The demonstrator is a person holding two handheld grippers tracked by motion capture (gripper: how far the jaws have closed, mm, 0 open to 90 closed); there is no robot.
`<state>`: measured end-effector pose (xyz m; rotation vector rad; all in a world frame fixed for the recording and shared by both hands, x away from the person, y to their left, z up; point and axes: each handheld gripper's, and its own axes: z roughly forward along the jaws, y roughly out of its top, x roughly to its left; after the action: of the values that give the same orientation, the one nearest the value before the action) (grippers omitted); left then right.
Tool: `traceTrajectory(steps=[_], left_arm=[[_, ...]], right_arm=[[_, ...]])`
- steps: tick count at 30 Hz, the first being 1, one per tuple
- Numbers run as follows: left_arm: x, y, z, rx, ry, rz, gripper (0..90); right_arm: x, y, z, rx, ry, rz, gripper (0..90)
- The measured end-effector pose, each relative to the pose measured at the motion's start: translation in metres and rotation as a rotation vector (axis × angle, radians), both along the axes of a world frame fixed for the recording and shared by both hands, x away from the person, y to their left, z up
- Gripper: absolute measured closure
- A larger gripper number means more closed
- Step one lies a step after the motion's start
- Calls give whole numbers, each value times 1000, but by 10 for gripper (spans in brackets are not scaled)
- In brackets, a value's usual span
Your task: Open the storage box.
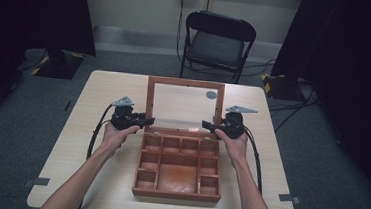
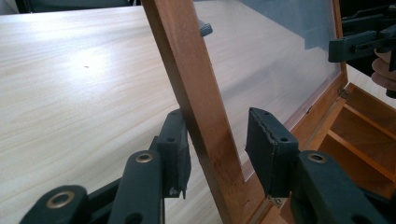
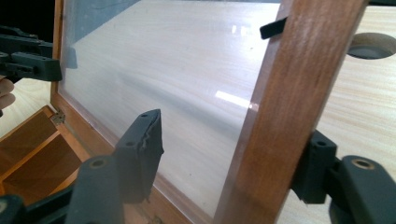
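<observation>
A wooden box [image 1: 176, 191] with several compartments sits open in the middle of the table. Its glass-paned lid [image 1: 185, 82] stands upright at the back. My left gripper [image 1: 144, 120] is at the lid's left side rail [image 2: 187, 70]. The rail runs between its jaws [image 2: 217, 130], which are shut on it. My right gripper [image 1: 207, 125] is at the lid's right side rail [image 3: 299, 70]. The rail passes between its jaws [image 3: 233, 135], and a wide gap separates the inner pad [image 3: 144, 144] from the wood, so this gripper is open. Each gripper view shows the other gripper across the pane.
The box rests on a light wooden table [image 1: 109, 93] with bare room on both sides. A round grey hole [image 3: 371, 45] lies in the tabletop behind the lid's right corner. A black folding chair [image 1: 218, 42] stands beyond the far edge. Cables trail from both grippers toward me.
</observation>
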<state>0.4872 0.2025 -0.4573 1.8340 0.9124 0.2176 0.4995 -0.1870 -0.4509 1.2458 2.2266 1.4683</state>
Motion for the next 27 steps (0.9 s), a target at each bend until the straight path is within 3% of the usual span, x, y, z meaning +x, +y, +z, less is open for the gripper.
traceTrajectory(steps=[10,14,20,27], left_arm=[[4,2,-6,0,32,4,564],[5,3,-10,-19,50,15,554],[7,4,-12,0,63,18,527],[9,4,-16,-30,93,25,519]], right_arm=[[3,3,-8,-13,28,-29,278],[5,4,-10,-25,42,-34,256],[7,4,-15,-24,60,-40,233],[8,3,-19,-17,76,-49,217]])
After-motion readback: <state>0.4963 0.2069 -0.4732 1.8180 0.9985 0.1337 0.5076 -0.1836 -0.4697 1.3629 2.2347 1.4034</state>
